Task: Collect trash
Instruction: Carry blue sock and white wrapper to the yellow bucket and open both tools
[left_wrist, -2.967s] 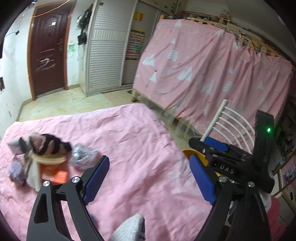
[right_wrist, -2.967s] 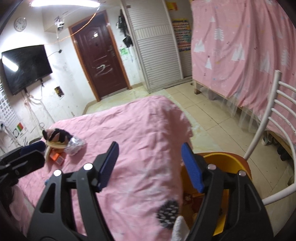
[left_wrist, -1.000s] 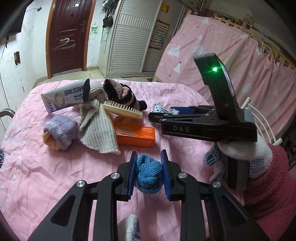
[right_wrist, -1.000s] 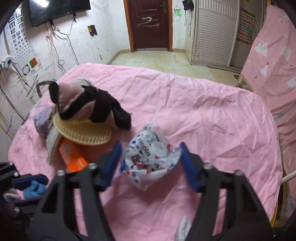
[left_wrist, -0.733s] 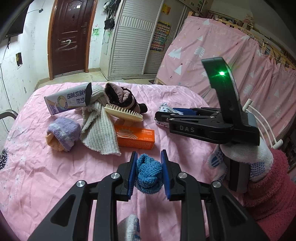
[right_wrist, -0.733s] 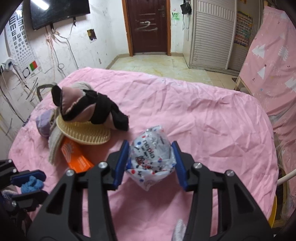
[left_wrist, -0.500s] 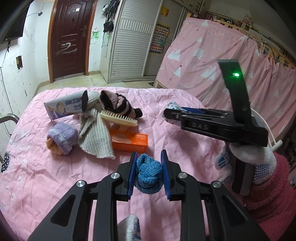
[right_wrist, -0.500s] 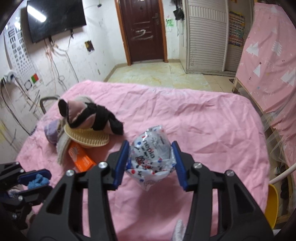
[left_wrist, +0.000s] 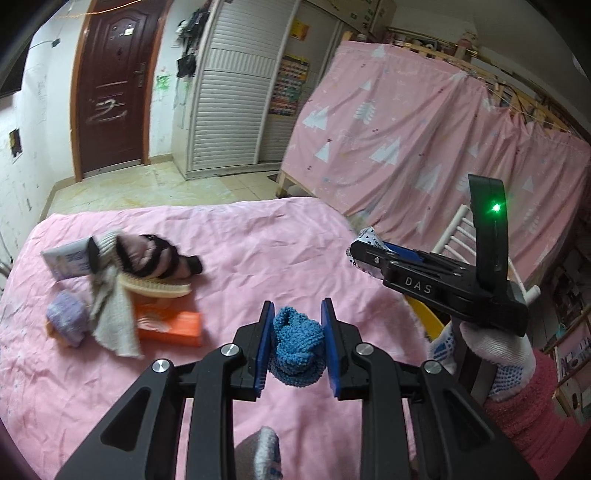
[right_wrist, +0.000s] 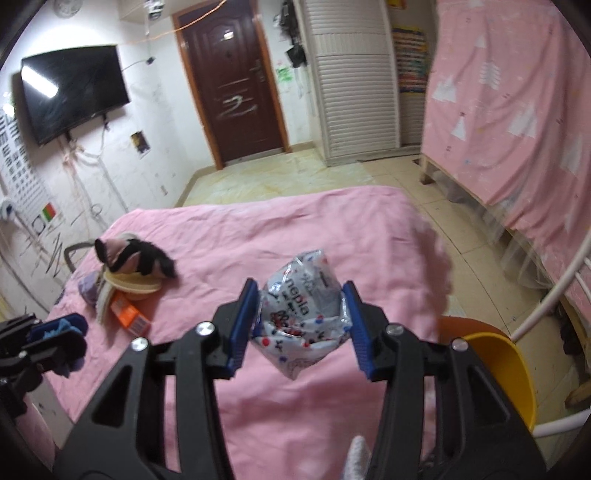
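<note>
Both loads had just come up off the pink bed (right_wrist: 280, 229): the right gripper (right_wrist: 301, 328) clamped on the crumpled wrapper (right_wrist: 304, 317), the left gripper (left_wrist: 297, 343) on the blue knit wad (left_wrist: 297, 347), the yellow bin (right_wrist: 495, 373) waiting lower right, likely next

Blue knit wad (left_wrist: 297, 346): bunched, fuzzy; pinched between the two blue pads of the left gripper (left_wrist: 297, 345), held clear above the pink sheet.
Plastic wrapper (right_wrist: 303, 309): crumpled, white with red and blue dots and print; squeezed between the pads of the right gripper (right_wrist: 301, 326), its lower tip hanging below them.
Yellow bin (right_wrist: 511, 373): open-topped; low and right of the right gripper.
</note>
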